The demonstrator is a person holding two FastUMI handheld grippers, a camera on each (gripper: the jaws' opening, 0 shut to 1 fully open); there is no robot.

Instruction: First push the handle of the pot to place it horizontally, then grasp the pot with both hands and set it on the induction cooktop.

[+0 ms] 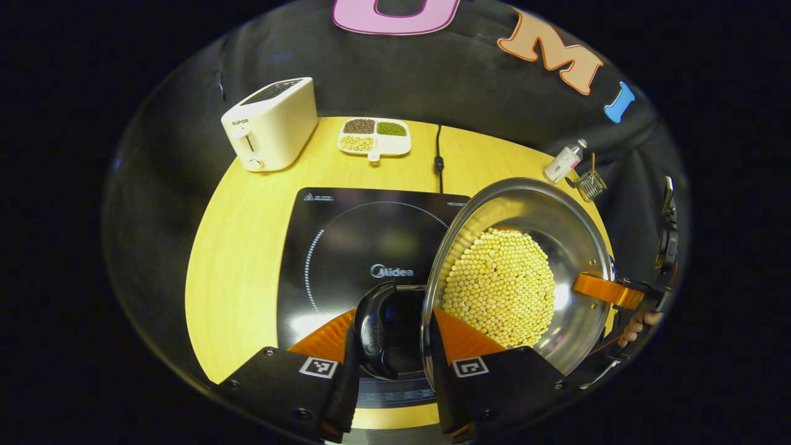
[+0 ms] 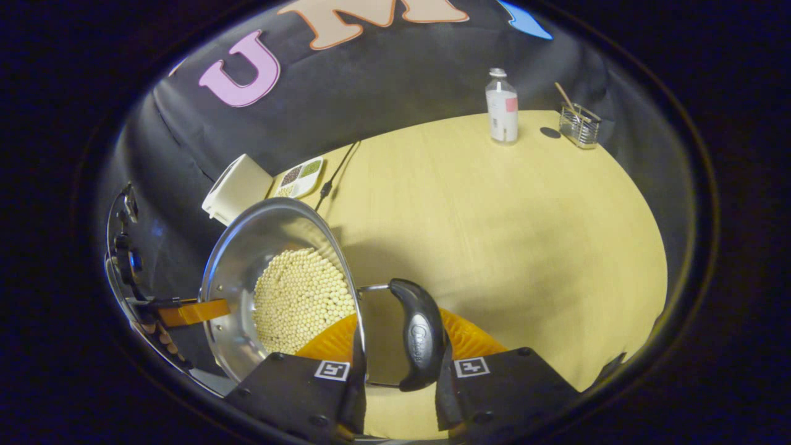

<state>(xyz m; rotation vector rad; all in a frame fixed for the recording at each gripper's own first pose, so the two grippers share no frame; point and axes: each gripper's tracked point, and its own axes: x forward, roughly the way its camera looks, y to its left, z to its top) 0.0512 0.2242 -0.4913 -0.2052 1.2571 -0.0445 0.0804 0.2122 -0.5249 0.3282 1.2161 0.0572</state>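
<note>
Wooden table (image 2: 494, 210) spans both views; black induction cooktop (image 1: 364, 247) sits centre in the left gripper view. Steel pot (image 1: 525, 247) full of yellow beans (image 1: 500, 284) is tilted, lower right there, lower left in the right gripper view. Left gripper (image 1: 395, 364) and right gripper (image 2: 395, 371) each clamp a black side handle (image 1: 374, 330) and the rim.

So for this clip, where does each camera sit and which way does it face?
Left gripper view: rides the left gripper, facing the induction cooktop and toaster; its fingers straddle a pot handle.
Right gripper view: rides the right gripper, facing bare table, bottle; its fingers straddle the other handle.
Shared: the pot of beans.
</note>
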